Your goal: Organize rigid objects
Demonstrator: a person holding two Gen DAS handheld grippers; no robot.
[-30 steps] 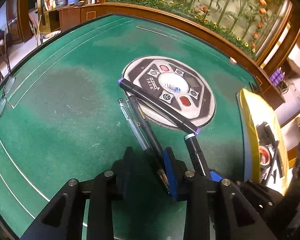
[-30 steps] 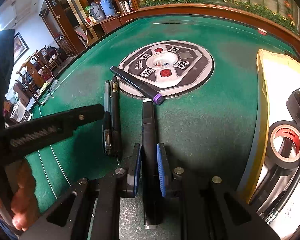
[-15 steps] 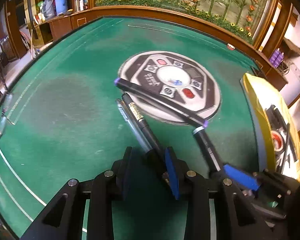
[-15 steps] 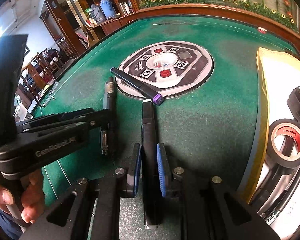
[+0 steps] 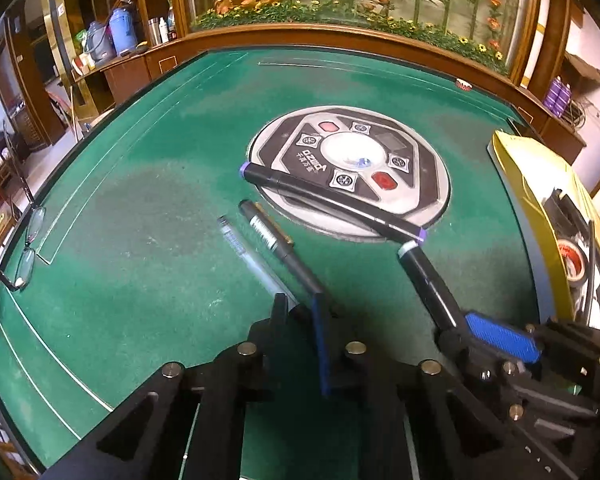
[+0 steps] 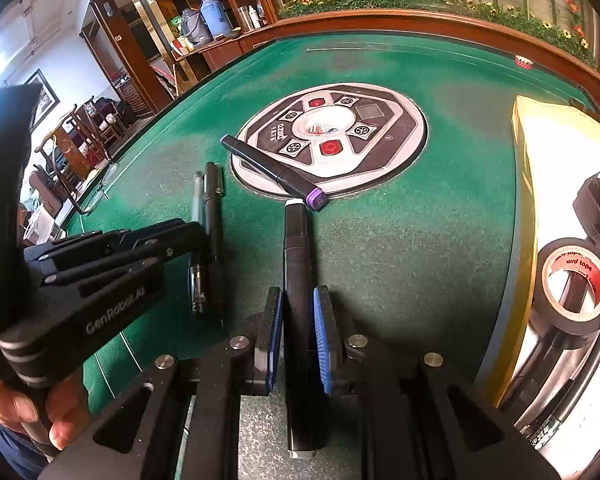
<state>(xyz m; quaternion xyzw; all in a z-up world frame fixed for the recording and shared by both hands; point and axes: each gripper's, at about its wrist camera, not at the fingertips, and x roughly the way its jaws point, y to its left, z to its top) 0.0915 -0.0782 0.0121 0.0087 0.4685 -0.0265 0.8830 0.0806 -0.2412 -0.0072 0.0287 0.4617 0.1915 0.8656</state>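
While the right tool (image 6: 296, 320) grips a marker (image 6: 296, 240), a purple-capped marker (image 6: 276, 168) lies ahead.

Green felt table (image 5: 148, 208) with wooden rim; planter of orange flowers (image 5: 340, 12) behind; wooden shelves (image 6: 204, 40) left.

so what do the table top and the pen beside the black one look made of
Green table top: apparently felt or baize, matte and fuzzy, with worn, paler patches. Slim see-through pen: likely clear plastic, since the barrel looks translucent; blur leaves it uncertain.
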